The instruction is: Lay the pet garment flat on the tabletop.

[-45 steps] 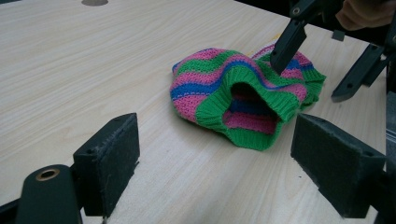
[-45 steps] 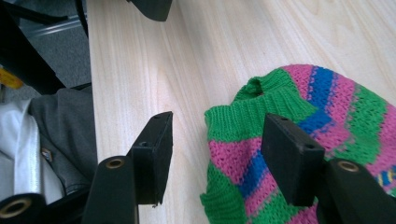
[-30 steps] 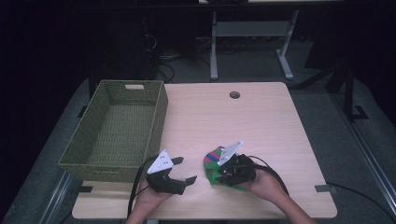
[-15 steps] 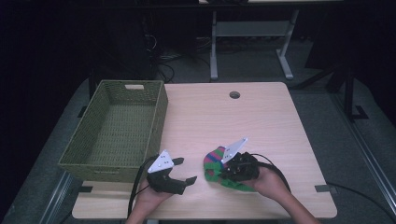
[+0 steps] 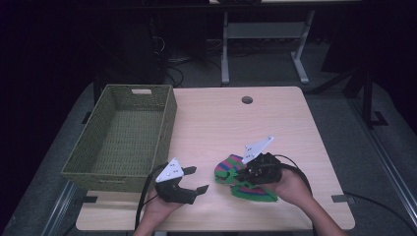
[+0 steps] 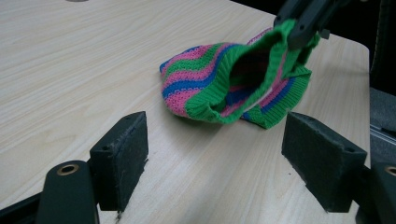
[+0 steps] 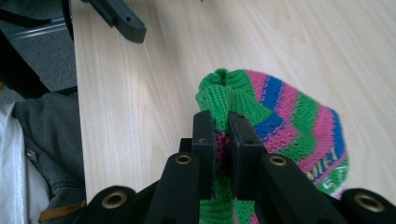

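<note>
Yellow lettering on striped knit hat [image 7: 322,173] (lower edge, partly cut off), unreadable.

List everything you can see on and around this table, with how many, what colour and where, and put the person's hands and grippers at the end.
Knitted striped garment: one, green, pink and blue, near right part of the table, its green edge pinched and lifted.
Woven basket: one, olive green, left part of the table.
Table: one, light wood, with a round hole near the far edge.
Metal stand: one, grey, on the floor beyond the table.
Left gripper: one, black with a grey plate, near edge, jaws open toward the garment.
Right gripper: one, black, jaws shut on the garment's green edge.
Hands: two, left hand and right hand, at the near edge.
</note>
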Demonstrator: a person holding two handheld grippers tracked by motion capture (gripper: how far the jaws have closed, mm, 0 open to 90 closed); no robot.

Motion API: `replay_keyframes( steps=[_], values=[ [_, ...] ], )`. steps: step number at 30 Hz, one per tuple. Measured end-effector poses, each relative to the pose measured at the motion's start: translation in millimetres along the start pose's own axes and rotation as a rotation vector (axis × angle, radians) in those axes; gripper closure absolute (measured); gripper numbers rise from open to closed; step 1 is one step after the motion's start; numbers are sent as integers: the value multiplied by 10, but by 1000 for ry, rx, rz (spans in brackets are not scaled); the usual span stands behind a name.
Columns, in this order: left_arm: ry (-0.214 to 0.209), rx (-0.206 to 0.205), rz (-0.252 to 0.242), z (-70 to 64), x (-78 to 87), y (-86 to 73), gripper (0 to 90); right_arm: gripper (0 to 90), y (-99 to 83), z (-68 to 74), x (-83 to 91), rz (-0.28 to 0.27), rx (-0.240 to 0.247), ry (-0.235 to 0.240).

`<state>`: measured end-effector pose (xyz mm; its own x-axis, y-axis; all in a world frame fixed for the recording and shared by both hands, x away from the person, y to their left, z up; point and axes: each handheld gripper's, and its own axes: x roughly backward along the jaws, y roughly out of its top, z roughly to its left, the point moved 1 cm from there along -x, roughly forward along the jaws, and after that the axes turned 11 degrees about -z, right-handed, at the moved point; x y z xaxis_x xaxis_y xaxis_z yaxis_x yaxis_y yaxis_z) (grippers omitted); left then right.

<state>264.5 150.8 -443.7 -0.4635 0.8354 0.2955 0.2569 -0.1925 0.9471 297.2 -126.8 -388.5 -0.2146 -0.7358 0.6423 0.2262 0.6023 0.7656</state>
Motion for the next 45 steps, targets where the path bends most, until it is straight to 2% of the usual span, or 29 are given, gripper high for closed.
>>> replay_keyframes(
  steps=[2, 8, 21, 29, 31, 38, 45],
  values=[
    [-2, -20, -6, 1, 5, 8, 233, 820, 24, -3, 47, -12, -12, -7],
    [-5, -12, -13, -8, -8, 15, 235, 820, 79, -16, 166, -41, -16, -23],
    [-27, -24, -22, -32, -80, 55, 234, 820, 146, -108, 391, -92, -27, -61],
    [-38, -29, 2, 0, -156, 75, 241, 820, 197, -154, 515, -120, -36, -78],
    [-46, -17, 1, 15, -189, 76, 241, 820, 198, -176, 544, -134, -44, -73],
    [-47, -30, 9, 37, -373, 148, 245, 820, 199, -221, 613, -154, -55, -75],
    [-65, -9, -1, 88, -571, 127, 331, 821, 162, -270, 666, -166, -66, -72]
  ],
)
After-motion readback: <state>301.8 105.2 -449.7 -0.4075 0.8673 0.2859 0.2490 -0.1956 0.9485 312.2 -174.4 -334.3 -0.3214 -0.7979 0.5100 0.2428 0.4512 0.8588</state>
